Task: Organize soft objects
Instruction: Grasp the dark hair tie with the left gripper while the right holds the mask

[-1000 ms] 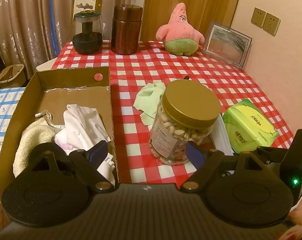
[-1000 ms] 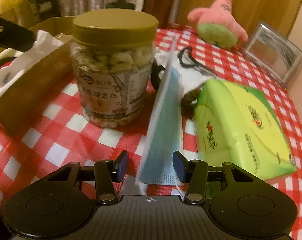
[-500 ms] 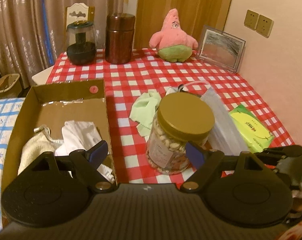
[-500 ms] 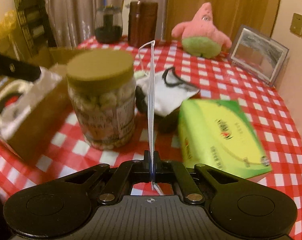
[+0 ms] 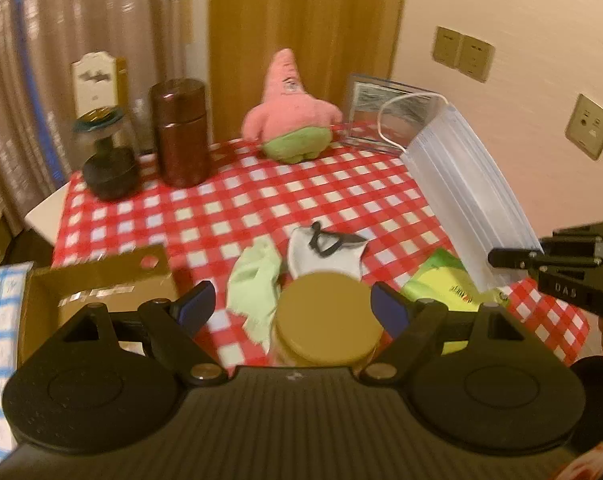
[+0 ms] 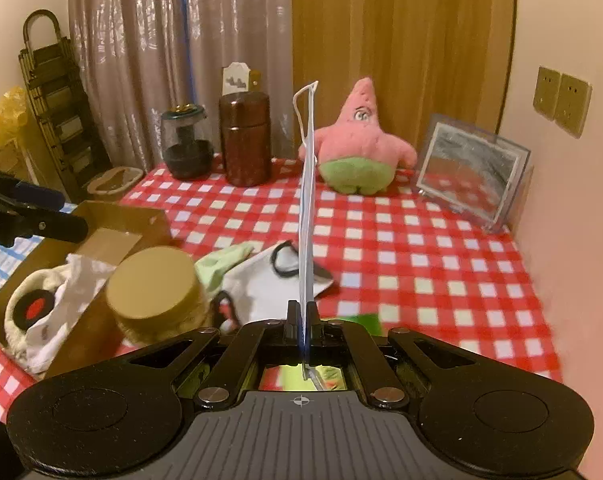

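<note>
My right gripper [image 6: 301, 314] is shut on the lower edge of a pale blue face mask [image 6: 306, 216], which stands up edge-on in the air above the table. From the left wrist view the same mask [image 5: 465, 192] hangs flat at the right, pinched by the right gripper [image 5: 501, 258]. My left gripper [image 5: 291, 304] is open and empty above the gold-lidded nut jar [image 5: 327, 328]. A green cloth [image 5: 255, 282] and a white mask with black loops [image 5: 325, 254] lie behind the jar. The cardboard box [image 6: 101, 240] at left holds white cloths [image 6: 61, 300]. A pink star plush [image 6: 359, 144] sits at the back.
A green tissue pack [image 5: 441, 284] lies under the right gripper. A brown canister [image 6: 244, 138], a dark glass jar [image 6: 185, 142] and a picture frame [image 6: 471, 170] stand along the table's far edge. The wall runs close on the right. A trash bin [image 6: 115, 178] sits beyond the table's left side.
My right gripper shut on the blue mask and lifted it off the table into the air. My left gripper rose away from the box and now hovers over the jar.
</note>
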A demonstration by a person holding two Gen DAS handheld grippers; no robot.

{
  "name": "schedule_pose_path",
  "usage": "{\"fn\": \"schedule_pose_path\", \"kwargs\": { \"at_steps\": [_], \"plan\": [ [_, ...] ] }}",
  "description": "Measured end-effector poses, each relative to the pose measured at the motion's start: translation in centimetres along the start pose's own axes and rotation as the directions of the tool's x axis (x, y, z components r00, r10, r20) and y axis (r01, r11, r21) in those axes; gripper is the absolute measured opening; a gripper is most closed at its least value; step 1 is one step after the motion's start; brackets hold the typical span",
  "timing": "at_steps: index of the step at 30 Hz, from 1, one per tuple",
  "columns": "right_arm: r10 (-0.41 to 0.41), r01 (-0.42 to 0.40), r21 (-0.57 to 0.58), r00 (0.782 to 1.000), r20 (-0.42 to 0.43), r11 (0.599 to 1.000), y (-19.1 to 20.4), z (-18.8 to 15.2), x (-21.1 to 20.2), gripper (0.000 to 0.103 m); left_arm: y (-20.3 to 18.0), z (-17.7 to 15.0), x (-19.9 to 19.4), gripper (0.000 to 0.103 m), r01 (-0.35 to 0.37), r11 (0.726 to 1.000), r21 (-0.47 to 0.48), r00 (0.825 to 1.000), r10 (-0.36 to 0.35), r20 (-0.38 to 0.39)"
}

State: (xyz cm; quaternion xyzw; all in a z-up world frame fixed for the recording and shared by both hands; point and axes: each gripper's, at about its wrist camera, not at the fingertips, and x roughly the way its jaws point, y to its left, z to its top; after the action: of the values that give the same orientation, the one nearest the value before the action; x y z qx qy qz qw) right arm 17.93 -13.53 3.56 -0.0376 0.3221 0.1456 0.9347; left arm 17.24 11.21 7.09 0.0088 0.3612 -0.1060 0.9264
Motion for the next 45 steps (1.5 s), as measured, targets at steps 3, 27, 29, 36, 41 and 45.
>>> {"fn": "schedule_pose_path", "kwargs": {
  "at_steps": [3, 27, 29, 36, 41, 45],
  "plan": [
    [0.001, -0.001, 0.003, 1.000, -0.016, 1.000, -1.4, 0.7, 0.4, 0.001, -0.5, 1.9, 1.2, 0.083, 0.033, 0.998, 0.045, 0.999, -0.032, -0.014],
    [0.037, -0.041, -0.024, 0.988, -0.150, 0.999, -6.5, 3.7, 7.2, 0.001, -6.6, 7.6, 24.4, 0.040, 0.404, 0.898, 0.175, 0.739, -0.208, -0.641],
    [0.031, -0.035, -0.019, 0.987, -0.155, 0.999, -6.8, 3.7, 7.6, 0.001, -7.1, 7.5, 25.7, 0.039, 0.408, 0.895, 0.180, 0.718, -0.193, -0.668],
    [0.004, -0.003, 0.005, 0.985, -0.173, 1.000, -7.9, 2.9, 8.5, 0.001, -8.8, 6.3, 29.2, 0.033, 0.429, 0.883, 0.193, 0.642, -0.148, -0.752],
    [-0.005, 0.008, 0.018, 0.984, -0.178, 1.000, -8.4, 2.5, 8.7, 0.001, -9.6, 4.8, 30.5, 0.016, 0.431, 0.875, 0.219, 0.615, -0.108, -0.781],
    [-0.010, 0.016, 0.028, 0.984, -0.178, 0.999, -8.7, 2.4, 8.6, 0.001, -9.7, 4.2, 30.8, 0.009, 0.437, 0.874, 0.214, 0.609, -0.113, -0.785]
  ]
}}
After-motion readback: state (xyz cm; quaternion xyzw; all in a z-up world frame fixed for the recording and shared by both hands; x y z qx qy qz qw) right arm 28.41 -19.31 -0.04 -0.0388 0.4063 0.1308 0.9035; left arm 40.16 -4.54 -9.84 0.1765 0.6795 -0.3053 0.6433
